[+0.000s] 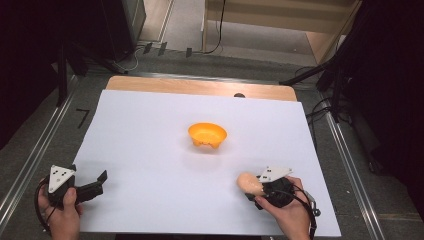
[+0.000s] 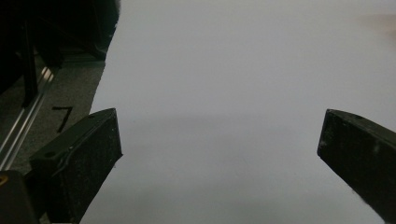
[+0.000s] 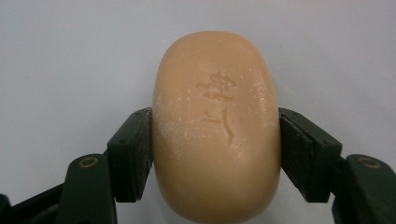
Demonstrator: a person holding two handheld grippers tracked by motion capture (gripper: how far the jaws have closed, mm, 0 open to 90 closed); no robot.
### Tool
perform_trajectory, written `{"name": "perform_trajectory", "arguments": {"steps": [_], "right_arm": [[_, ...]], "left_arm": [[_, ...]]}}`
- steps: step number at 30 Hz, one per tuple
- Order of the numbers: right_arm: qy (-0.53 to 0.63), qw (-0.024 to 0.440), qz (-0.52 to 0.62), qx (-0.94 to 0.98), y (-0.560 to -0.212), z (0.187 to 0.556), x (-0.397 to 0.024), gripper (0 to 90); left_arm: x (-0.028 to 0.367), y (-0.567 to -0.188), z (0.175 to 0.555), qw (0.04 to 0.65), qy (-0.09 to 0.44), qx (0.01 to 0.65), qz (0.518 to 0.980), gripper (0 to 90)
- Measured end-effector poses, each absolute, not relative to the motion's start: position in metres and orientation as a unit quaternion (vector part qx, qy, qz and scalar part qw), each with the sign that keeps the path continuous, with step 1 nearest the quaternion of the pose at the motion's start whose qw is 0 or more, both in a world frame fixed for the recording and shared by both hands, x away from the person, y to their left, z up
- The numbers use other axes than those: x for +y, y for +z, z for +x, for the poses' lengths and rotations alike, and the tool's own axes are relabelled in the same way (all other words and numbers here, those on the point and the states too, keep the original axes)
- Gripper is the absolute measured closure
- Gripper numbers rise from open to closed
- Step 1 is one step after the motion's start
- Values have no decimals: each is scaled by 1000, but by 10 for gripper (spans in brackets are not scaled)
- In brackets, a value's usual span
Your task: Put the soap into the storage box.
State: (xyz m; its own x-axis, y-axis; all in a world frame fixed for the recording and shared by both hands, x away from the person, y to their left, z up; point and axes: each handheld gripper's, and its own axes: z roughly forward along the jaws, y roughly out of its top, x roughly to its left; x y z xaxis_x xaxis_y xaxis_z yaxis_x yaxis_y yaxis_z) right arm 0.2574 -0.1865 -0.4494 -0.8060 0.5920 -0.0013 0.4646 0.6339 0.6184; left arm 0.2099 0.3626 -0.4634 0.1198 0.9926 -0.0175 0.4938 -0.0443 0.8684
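White sheeting (image 1: 150,150) is spread over most of the worktop (image 1: 200,86), whose bare wooden edge is seen along the far side. Grey floor (image 1: 30,150) with metal rails is seen to either side of it.

Near the middle of the sheet, an orange bowl (image 1: 207,135) is set upright on small feet, well apart from both tools.

At the near left corner of the sheet, the left tool (image 1: 97,182) is held in the person's left hand (image 1: 60,212), low over the sheet's edge. Its jaws are spread wide, and in the left gripper view nothing but white sheet is seen between them (image 2: 219,149).

At the near right, the right tool (image 1: 252,187) is held in the right hand (image 1: 287,212). A peach-coloured bar of soap (image 1: 248,182) is clamped between its jaws. In the right gripper view the soap (image 3: 217,126) is seen pressed on both long sides by the black pads (image 3: 135,154), with a stamped flower mark facing the camera and the white sheet behind it. Whether the soap rests on the sheet or is raised just above it cannot be told.
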Motion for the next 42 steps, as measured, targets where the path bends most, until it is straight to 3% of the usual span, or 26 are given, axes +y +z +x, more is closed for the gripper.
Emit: {"name": "perform_trajectory", "arguments": {"steps": [42], "right_arm": [[310, 103, 205, 923, -397, 334, -145, 340]], "left_arm": [[364, -464, 210, 386, 322, 578, 643, 0]]}}
